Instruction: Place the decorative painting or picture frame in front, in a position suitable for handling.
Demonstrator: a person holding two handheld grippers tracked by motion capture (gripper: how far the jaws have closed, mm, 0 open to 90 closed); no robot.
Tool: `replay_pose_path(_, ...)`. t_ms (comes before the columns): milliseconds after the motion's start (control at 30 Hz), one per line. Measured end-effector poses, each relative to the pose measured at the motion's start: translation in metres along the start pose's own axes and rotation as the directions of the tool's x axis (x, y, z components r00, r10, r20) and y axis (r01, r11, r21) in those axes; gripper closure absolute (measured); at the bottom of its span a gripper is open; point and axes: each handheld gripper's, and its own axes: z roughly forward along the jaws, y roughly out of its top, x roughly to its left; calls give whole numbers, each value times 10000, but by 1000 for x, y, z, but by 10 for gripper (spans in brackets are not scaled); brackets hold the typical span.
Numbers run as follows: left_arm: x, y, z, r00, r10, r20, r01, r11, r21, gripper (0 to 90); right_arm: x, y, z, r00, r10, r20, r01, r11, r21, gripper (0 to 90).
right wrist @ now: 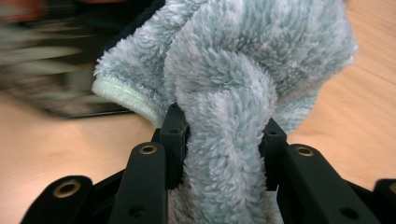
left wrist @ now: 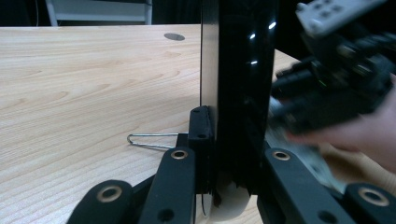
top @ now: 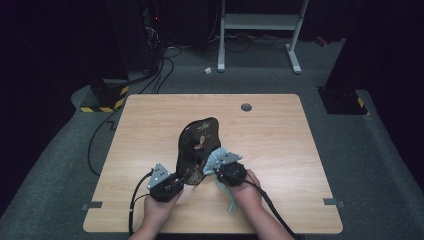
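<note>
A glossy black lacquered tray [top: 199, 145] with painted motifs is seen. A fluffy, pale blue-green fleece cloth [right wrist: 233, 84] is shown, and the table [top: 270, 145] is surfaced in smooth, matt light wood.

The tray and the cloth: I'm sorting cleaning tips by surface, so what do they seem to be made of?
Tray: black with a glossy, lacquer-like finish and a painted motif; sharp light glints show on it in the left gripper view. Lacquered wood or plastic, I cannot tell which.
Cloth: pale blue-green plush, probably microfibre or fleece; long fluffy pile and a stitched hem show in the right gripper view.
</note>
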Motion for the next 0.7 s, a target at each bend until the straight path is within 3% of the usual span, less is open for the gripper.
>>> replay_pose_path(167, 1, 0, 0, 10000, -1, 7, 1, 10000, -50, 802, 44, -5, -9, 9912, -860, -1009, 840, 9962, -242, 638)
replay_pose_path(233, 1, 0, 0, 10000, 17, 7, -17, 10000, -52, 802, 50, -5, -11, 9894, -876, -1155, 843, 9959, -335, 637)
replay_pose_path(433, 3, 0, 0, 9999, 107, -17, -107, 9999, -59, 798, 40, -9, -31, 9936, -341, -1077, 238, 9952, -954, 633)
replay_pose_path(700, 5, 1, -8, 9993, 377, -67, -378, 9989, -268, 690, 15, -28, -49, 9969, 430, -657, -497, 9934, -1037, 615)
